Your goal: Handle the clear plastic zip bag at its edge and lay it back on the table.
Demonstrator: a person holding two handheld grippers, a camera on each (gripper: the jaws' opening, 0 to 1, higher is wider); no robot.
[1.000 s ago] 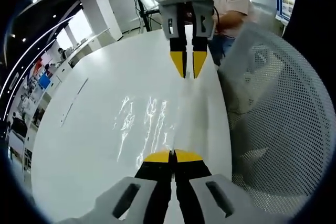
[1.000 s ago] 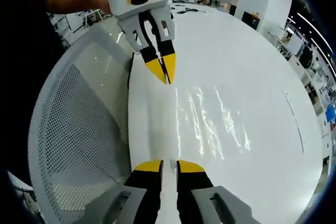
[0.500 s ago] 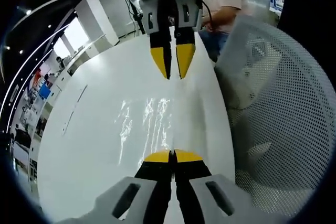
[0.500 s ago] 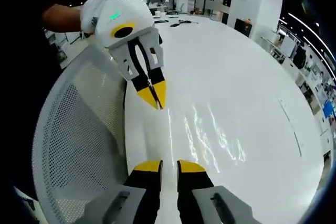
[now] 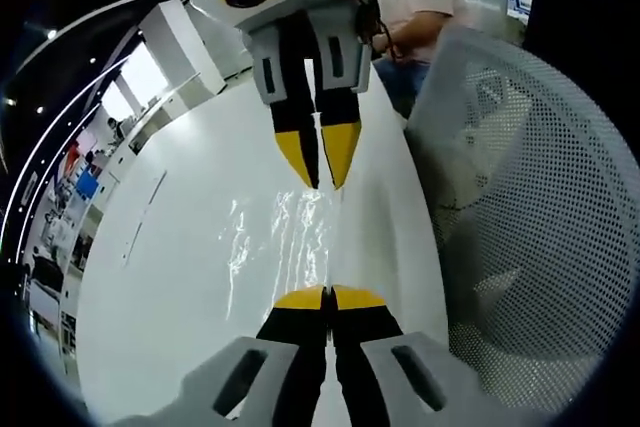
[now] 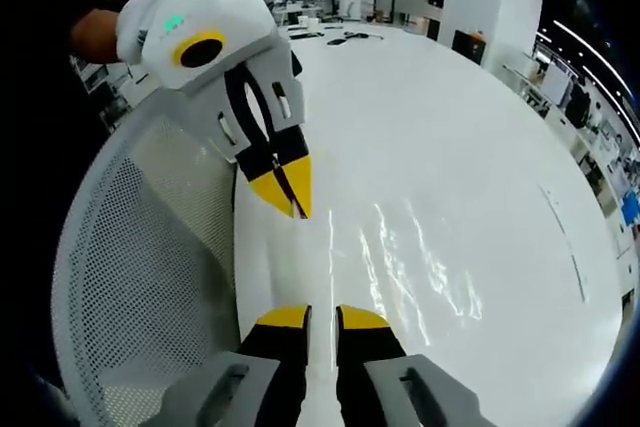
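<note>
While the clear zip bag lies flat on the white desk at frame centre, my left hand-held gripper pinches its near edge, and my right hand-held gripper, released, sits at the far edge, the bag's length running between them.

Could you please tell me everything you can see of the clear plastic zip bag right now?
The clear plastic zip bag is transparent and shows mostly as crinkled, glinting streaks against the white table. It lies spread between the two grippers. The left gripper has its jaws shut on the near edge; the right gripper, jaws slightly apart, has its tips at the far edge. In the right gripper view the same wrinkled film glints beside the jaws.
</note>
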